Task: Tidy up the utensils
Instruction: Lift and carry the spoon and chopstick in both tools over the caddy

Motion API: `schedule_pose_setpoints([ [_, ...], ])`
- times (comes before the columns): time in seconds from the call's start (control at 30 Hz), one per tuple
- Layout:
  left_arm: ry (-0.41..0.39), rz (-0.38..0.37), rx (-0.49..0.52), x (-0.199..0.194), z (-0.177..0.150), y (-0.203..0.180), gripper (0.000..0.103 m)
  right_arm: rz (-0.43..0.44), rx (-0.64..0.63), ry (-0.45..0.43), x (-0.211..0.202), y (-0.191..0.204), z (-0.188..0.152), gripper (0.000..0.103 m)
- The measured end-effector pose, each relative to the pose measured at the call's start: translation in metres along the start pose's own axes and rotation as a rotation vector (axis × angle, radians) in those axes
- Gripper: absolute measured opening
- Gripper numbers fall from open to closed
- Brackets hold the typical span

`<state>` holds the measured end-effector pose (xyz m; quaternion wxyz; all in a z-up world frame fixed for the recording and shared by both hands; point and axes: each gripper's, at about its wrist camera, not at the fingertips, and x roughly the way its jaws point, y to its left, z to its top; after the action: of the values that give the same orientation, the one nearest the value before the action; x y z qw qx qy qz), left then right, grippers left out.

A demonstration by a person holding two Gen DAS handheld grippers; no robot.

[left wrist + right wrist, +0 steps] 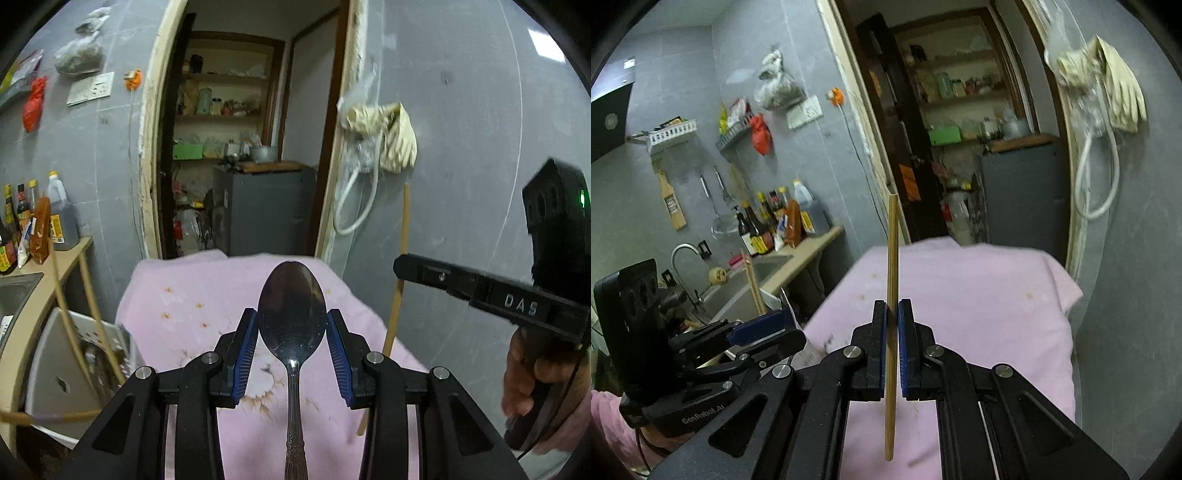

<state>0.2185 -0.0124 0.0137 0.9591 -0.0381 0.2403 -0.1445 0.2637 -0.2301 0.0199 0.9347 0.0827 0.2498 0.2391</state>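
A metal spoon [291, 325] stands upright in my left gripper [291, 332], whose blue pads [245, 350] press on both sides of its bowl; the ornate handle hangs down below. My right gripper [893, 332] is shut on a single wooden chopstick [892, 258], held nearly upright with both ends sticking out. Both grippers hang above a pink towel [979, 295] with brown stains. The left wrist view shows the right gripper [402, 266] at the right, carrying the chopstick [400, 240]. The right wrist view shows the left gripper [775, 325] at the lower left.
A white perforated basket [48, 369] holding chopsticks [74, 332] sits left of the towel, below the counter. A sink [757, 273] with a faucet [683, 254] and sauce bottles [757, 229] lie further left. An open doorway [251, 147] and a grey wall are ahead. A person's hand [524, 387] grips the right tool.
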Motion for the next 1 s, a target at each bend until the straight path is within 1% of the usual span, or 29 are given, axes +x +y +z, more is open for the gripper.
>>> schedule_pose_setpoints([
  [0.2, -0.064, -0.001, -0.034, -0.030, 0.030, 0.029, 0.036, 0.053, -0.049, -0.074, -0.002, 0.049, 0.028, 0.005],
  [0.37, -0.127, 0.025, -0.038, -0.061, 0.056, 0.058, 0.036, 0.110, -0.075, -0.135, 0.000, 0.087, 0.048, 0.005],
  [0.5, -0.172, 0.052, -0.039, -0.077, 0.066, 0.081, 0.036, 0.157, -0.098, -0.175, 0.004, 0.120, 0.061, 0.005],
  [0.57, -0.192, 0.049, -0.041, -0.082, 0.071, 0.092, 0.036, 0.179, -0.108, -0.191, 0.007, 0.135, 0.066, 0.005],
  [0.73, -0.231, 0.013, -0.071, -0.084, 0.072, 0.121, 0.036, 0.217, -0.124, -0.215, 0.018, 0.169, 0.070, 0.005],
  [0.87, -0.242, 0.016, -0.113, -0.077, 0.062, 0.140, 0.036, 0.237, -0.097, -0.193, 0.039, 0.177, 0.065, 0.005],
  [1.0, -0.262, 0.023, -0.184, -0.072, 0.049, 0.155, 0.036, 0.222, -0.073, -0.153, 0.058, 0.175, 0.050, 0.005],
])
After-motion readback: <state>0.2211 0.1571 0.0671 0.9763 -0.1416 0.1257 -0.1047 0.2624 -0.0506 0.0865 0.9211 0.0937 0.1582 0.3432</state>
